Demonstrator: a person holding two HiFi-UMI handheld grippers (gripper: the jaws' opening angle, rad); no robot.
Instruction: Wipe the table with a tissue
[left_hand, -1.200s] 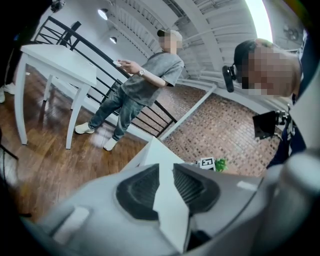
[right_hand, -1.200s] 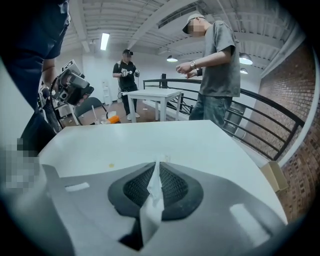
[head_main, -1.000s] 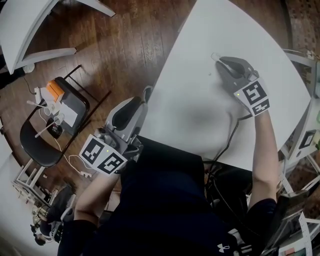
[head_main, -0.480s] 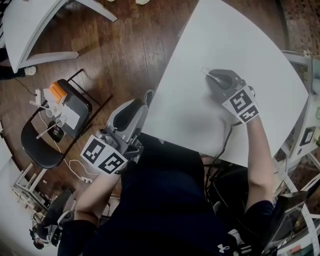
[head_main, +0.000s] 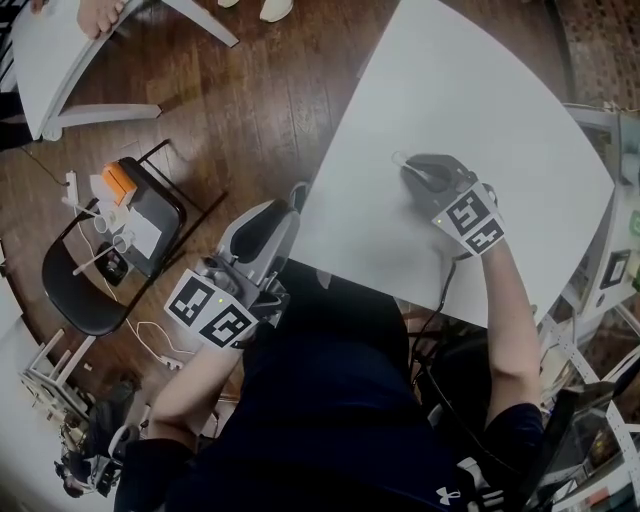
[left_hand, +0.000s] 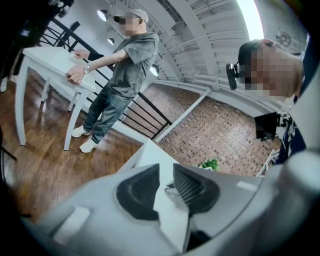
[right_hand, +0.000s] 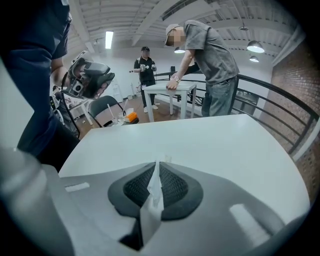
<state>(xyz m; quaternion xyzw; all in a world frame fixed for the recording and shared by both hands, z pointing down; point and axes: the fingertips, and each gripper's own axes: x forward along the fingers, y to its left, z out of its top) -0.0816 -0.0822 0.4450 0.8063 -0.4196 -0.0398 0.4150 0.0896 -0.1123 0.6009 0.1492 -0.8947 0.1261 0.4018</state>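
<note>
My right gripper (head_main: 405, 167) rests tip-down on the white table (head_main: 480, 90), a little in from its left edge. It is shut on a white tissue (head_main: 397, 158). The right gripper view shows that tissue (right_hand: 156, 186) pinched as a thin upright fold between the black ribbed pads (right_hand: 172, 186), its top edge poking out toward the table (right_hand: 200, 140). My left gripper (head_main: 296, 190) hangs off the table's left edge, over the floor by my body. In the left gripper view its jaws stand a little apart, and the table corner (left_hand: 150, 152) shows beyond the gap.
A black chair (head_main: 75, 290) carrying an orange item (head_main: 116, 180) and cups stands on the wood floor at left. A second white table (head_main: 60, 60) is at far left, with a person (right_hand: 210, 60) leaning on it. A railing (right_hand: 280, 107) and shelving (head_main: 610, 270) border the right.
My right gripper has slid the tissue across the table toward the near left. The left gripper has stayed where it was.
</note>
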